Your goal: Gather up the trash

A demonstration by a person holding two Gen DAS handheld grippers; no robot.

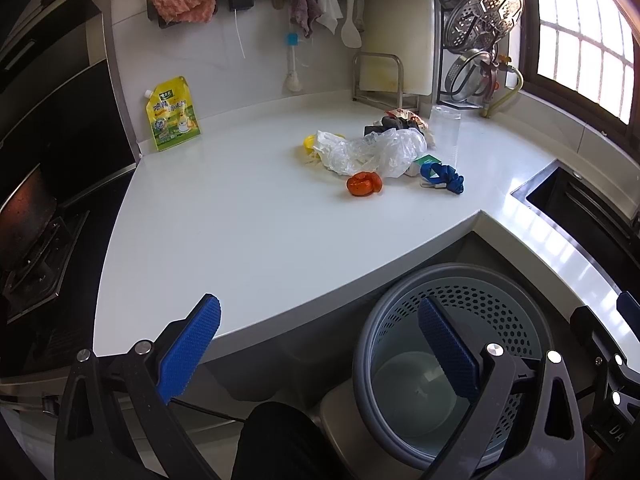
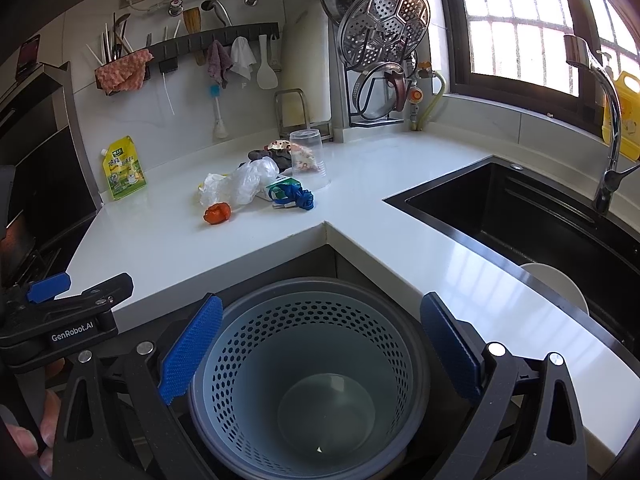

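Your right gripper (image 2: 320, 352) is spread wide over the perforated bin (image 2: 308, 372), holding nothing; your left gripper (image 1: 320, 356) is likewise released, its body reading "GenRobot.AI" in the right view. Trash sits in one pile mid-counter (image 1: 240, 220): one clear plastic bag (image 1: 372, 152), one orange crumpled piece (image 1: 363, 184), one blue cord bundle (image 1: 442, 177), one inverted clear cup (image 2: 309, 158). One yellow pouch (image 1: 173, 114) by the wall, Chinese print, unreadable

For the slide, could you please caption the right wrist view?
Open right claw poised over the perforated bin, with trash pile waiting on the white counter.
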